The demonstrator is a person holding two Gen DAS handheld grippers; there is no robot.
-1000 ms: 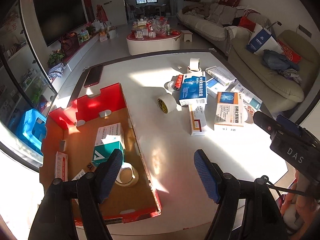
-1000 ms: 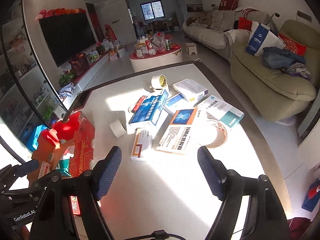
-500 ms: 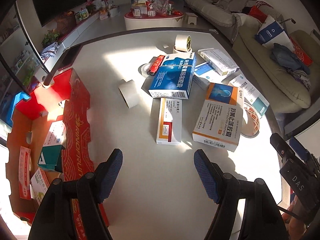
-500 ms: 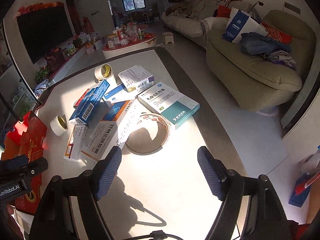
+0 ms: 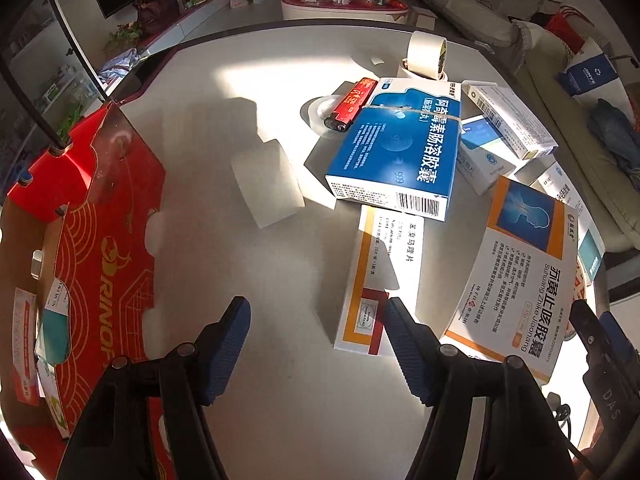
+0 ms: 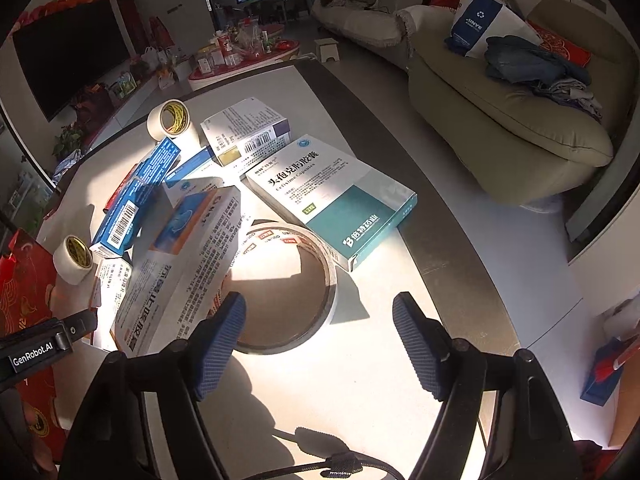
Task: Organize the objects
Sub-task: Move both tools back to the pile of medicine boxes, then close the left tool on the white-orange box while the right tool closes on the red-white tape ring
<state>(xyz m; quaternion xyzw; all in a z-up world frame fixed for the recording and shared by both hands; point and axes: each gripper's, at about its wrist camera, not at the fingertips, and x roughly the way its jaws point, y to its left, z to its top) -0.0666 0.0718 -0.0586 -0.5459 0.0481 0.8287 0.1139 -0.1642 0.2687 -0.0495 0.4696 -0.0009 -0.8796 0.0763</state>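
**Both claws hovering over the medicine pile, nothing grabbed**

Left claw (image 5: pixel 318 340) is spread wide and empty, hanging low over the counter (image 5: pixel 208 80). Its right finger (image 5: pixel 404 344) overlaps the near end of the narrow white box (image 5: pixel 384 264) in the view, can't tell if it's actually touching. That box lies flat with the blue box (image 5: pixel 400 148) overlapping its far end. A red lighter (image 5: pixel 352 104) sits partly tucked under the blue box, on top of a clear tape roll (image 5: pixel 316 114). Left of the blue box there's a white tape roll (image 5: pixel 268 184) on its side, and another tape roll (image 5: pixel 426 54) stands at the far end. The orange-edged box (image 5: pixel 520 272) is just right of the narrow one. The red carton (image 5: pixel 108 216) is off to the left with a few boxes already in it.

Right claw (image 6: pixel 320 340) is also spread and empty. It's above the near rim of the big flat tape ring (image 6: pixel 292 280), left finger (image 6: pixel 218 340) over the ring's edge and right finger (image 6: pixel 416 344) over bare counter. The teal box (image 6: pixel 336 196) touches the ring's far side, and the orange-edged box leans over its left side. A white box with a purple end (image 6: pixel 244 132) sits behind the teal one, on top of other boxes.
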